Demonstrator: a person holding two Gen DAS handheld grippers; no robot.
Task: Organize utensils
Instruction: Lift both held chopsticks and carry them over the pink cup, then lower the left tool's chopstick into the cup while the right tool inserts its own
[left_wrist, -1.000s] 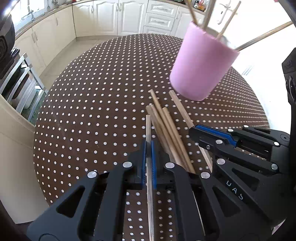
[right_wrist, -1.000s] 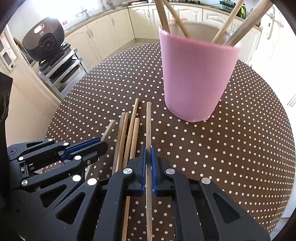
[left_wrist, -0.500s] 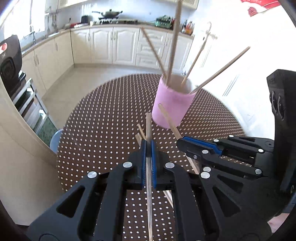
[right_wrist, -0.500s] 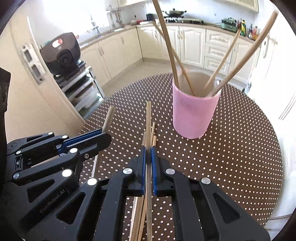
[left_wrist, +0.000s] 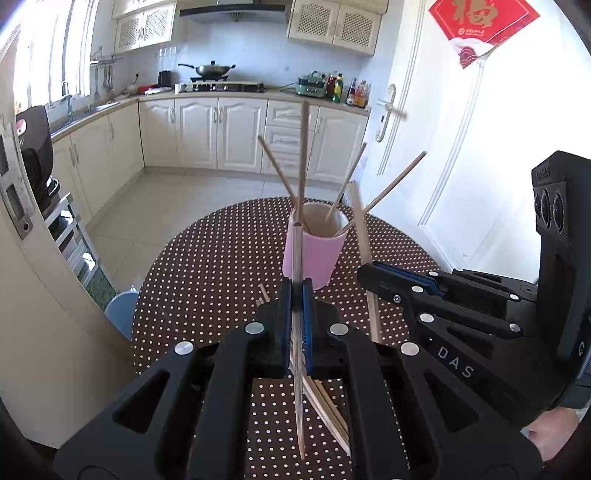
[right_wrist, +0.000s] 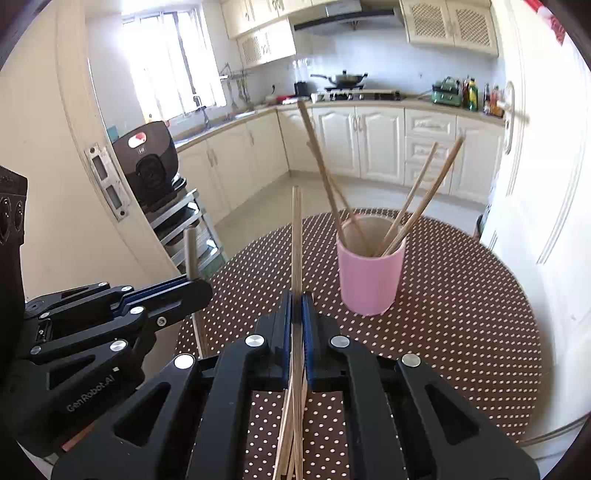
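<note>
A pink cup with several wooden chopsticks leaning in it stands on the dotted brown table. My left gripper is shut on one chopstick, held above the table short of the cup. Beside it, my right gripper is shut on another chopstick. Both sticks point up and forward. Several loose chopsticks lie on the table beneath the grippers, partly hidden by them.
The round table ends near the cup's far side. A blue stool sits by its left edge. Further left are a cream door and a black appliance on a rack. A white door is on the right, with kitchen cabinets behind.
Both grippers have risen and drawn back from the cup, each lifting its chopstick off the table. The cup looks smaller and farther away, and more of the kitchen shows.
</note>
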